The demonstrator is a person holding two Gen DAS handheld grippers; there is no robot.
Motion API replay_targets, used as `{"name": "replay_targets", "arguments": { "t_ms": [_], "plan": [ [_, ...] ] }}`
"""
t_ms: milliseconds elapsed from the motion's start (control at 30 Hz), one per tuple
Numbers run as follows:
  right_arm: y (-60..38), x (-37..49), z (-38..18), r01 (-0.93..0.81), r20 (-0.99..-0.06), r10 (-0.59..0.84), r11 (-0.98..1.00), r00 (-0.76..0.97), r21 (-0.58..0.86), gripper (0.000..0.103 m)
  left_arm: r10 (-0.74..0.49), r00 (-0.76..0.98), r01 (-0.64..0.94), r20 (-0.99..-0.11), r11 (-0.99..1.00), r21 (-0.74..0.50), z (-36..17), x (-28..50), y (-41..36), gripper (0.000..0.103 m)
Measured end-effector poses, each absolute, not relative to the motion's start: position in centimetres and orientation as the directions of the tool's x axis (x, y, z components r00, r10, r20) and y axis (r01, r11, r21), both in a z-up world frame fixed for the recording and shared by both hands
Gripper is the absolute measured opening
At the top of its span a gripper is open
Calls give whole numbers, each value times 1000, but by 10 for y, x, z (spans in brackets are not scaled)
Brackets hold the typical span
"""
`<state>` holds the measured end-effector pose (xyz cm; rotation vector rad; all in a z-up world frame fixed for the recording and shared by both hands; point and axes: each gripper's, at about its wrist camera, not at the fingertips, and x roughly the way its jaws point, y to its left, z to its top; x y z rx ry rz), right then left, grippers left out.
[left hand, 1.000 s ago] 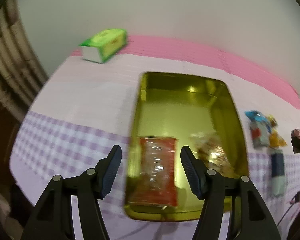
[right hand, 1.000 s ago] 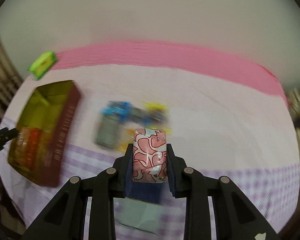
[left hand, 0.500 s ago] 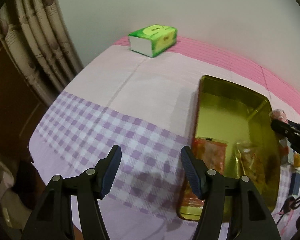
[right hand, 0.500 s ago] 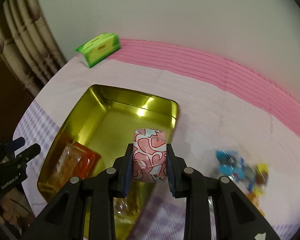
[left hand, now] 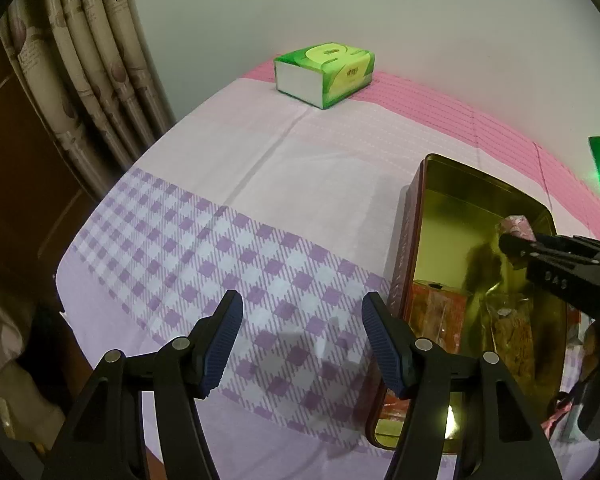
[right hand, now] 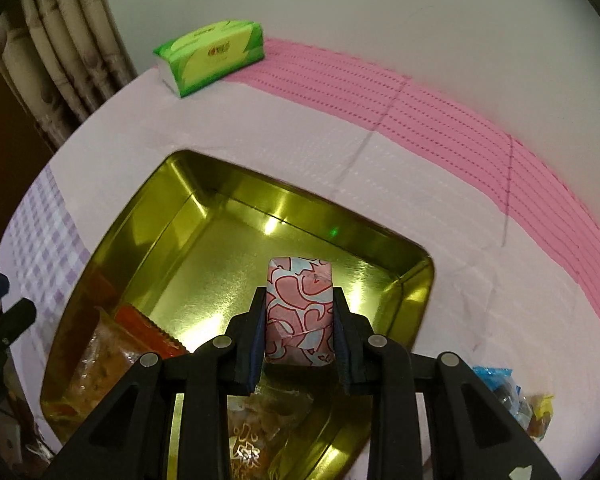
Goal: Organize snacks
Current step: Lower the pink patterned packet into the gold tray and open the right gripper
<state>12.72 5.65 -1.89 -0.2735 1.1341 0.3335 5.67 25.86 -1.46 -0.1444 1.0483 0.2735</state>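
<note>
Progress check, snack sorting. The gold tin (right hand: 228, 240) sits open on the cloth-covered worktop (left hand: 260, 184) and already holds part of the load: an orange packet (right hand: 140, 324) lies at its near left end, and a clear packet of brownish pieces (right hand: 256, 432) lies beside it toward my side. The far half of the tin floor is bare metal.

My right gripper (right hand: 300, 340) is pinching a pink wrapped snack (right hand: 299, 312) with a heart pattern, pads pressed on both of its sides, and it hangs over the inside of the tin, above the bare part. From the left wrist view the same snack (left hand: 516, 226) shows at the tip of that gripper, inside the tin's outline; whether it touches the floor I cannot tell. I judge this item as carried to the tin but not yet released.

My left gripper (left hand: 302, 338) is spread with nothing between the pads, held over the purple checked part of the cloth just beside the tin's left wall.

Still outstanding: a small pile of wrapped sweets (right hand: 512, 400), blue and yellow among them, lies on the cloth outside the tin to its right. The count is unclear at the frame edge.

A green tissue pack (left hand: 324, 74) stands at the far edge, well apart; I take it as no part of the job.
</note>
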Motion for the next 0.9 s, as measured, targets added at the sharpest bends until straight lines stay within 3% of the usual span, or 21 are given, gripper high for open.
{"name": "replay_targets", "arguments": {
  "t_ms": [533, 900],
  "plan": [
    [65, 133, -30, -400, -919, 92, 914, 384, -75, 30, 145, 467, -286, -872, 958, 7, -17, 57, 259, 63],
    [42, 105, 3, -381, -890, 154, 924, 429, -23, 36, 134, 478, -250, -868, 968, 13, -15, 56, 249, 63]
  ]
}}
